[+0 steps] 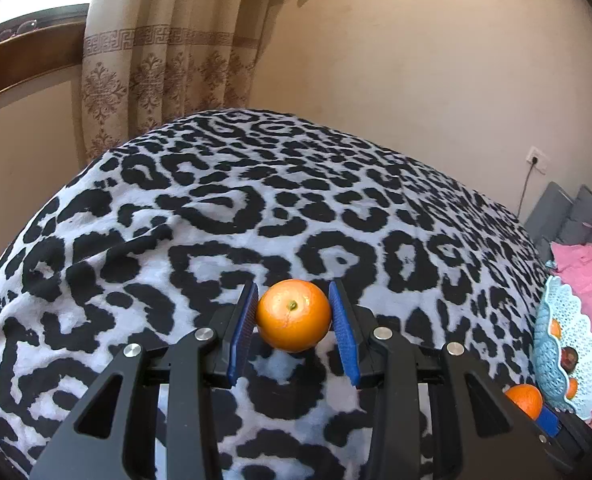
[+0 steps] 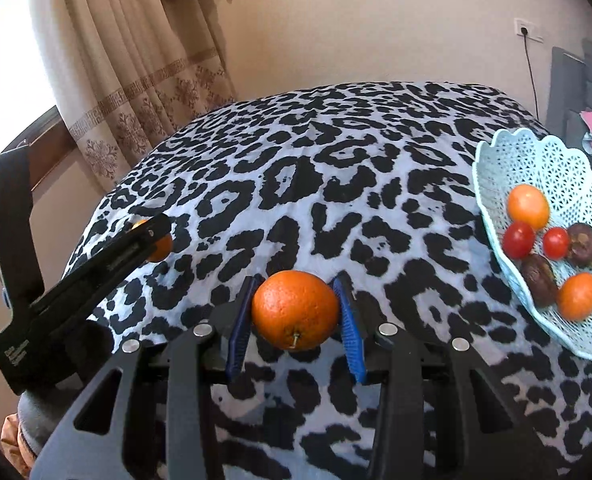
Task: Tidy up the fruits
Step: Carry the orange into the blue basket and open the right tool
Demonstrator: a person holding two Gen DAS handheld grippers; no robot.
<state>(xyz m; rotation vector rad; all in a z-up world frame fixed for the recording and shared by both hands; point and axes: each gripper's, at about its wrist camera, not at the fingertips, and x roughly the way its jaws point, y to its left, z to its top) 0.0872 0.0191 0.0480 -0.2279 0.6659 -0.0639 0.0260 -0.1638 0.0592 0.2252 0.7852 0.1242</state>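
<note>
Oranges sit pinched in both tongs, left tongs (image 1: 292, 322) and right tongs (image 2: 296, 318), lifted over the bed (image 2: 336, 184) for carrying to the basket (image 2: 496, 200).

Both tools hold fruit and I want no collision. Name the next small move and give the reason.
Probably carry the right tool rightward toward the blue basket first. It is shut on an orange and the basket lies close on its right, already holding fruit. The left tool, shut on its own orange, sits farther away.

Both wrist views look forward, low and close over the bed (image 1: 255, 208). Both share the leopard-print cover, curtain (image 2: 135, 80) and basket (image 2: 556, 168).
</note>
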